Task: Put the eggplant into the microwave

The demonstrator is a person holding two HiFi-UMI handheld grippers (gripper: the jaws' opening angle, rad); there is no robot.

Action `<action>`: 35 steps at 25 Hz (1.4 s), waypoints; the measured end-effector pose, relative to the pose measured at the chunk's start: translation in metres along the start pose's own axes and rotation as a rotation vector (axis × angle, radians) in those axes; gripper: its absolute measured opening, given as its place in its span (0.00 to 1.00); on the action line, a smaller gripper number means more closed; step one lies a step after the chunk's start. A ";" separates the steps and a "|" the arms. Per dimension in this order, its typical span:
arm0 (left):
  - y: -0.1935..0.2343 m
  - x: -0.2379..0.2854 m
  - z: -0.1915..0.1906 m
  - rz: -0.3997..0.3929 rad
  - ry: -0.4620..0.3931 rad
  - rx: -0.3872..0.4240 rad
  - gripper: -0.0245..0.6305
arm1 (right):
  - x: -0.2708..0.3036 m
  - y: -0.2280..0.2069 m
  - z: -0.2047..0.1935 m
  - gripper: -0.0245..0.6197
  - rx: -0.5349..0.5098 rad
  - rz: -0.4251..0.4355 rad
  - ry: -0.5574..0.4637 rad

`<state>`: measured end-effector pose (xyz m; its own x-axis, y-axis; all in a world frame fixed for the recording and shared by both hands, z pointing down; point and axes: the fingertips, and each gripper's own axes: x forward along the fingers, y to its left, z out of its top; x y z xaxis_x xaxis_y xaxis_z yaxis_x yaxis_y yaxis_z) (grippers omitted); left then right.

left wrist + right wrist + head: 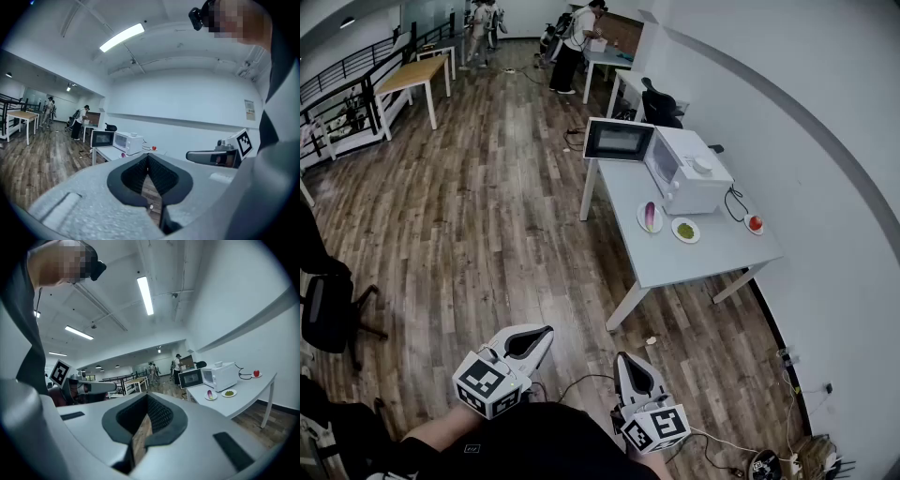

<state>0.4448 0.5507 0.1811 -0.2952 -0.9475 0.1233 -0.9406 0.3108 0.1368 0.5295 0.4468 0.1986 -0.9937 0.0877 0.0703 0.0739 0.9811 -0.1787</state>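
Head view: left tool [542, 336] and right tool [625, 360] were held low near the person, well apart from the surface [675, 262]. The eggplant [650, 216] lay on a plate just in front of the microwave [694, 173], whose door stood open.

Left gripper view: the tool's jaws were together, nothing between them. Far off, a pink speck beside the microwave [129, 141] was probably the eggplant.

Right gripper view: jaw tips met, tool empty. The eggplant [209, 393] sat on its plate near the microwave [220, 375].
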 end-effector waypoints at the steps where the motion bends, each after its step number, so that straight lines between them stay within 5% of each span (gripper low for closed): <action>1: 0.000 0.001 0.000 0.000 -0.001 0.001 0.05 | 0.000 -0.001 0.000 0.06 0.000 0.001 0.000; 11: -0.018 0.008 -0.004 0.002 0.009 -0.002 0.05 | -0.013 -0.013 0.000 0.06 -0.004 -0.002 -0.002; 16: -0.037 0.020 -0.011 0.008 0.022 -0.007 0.05 | -0.028 -0.013 0.002 0.06 0.032 0.104 -0.034; 26: -0.079 0.047 -0.018 0.050 0.033 -0.019 0.05 | -0.058 -0.060 0.005 0.06 0.076 0.142 -0.040; 35: -0.037 0.055 -0.007 0.128 0.018 0.016 0.05 | -0.032 -0.076 0.008 0.06 0.101 0.157 -0.048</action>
<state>0.4651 0.4879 0.1893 -0.4101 -0.8985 0.1566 -0.8979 0.4279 0.1033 0.5547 0.3680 0.2026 -0.9736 0.2278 -0.0124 0.2219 0.9334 -0.2818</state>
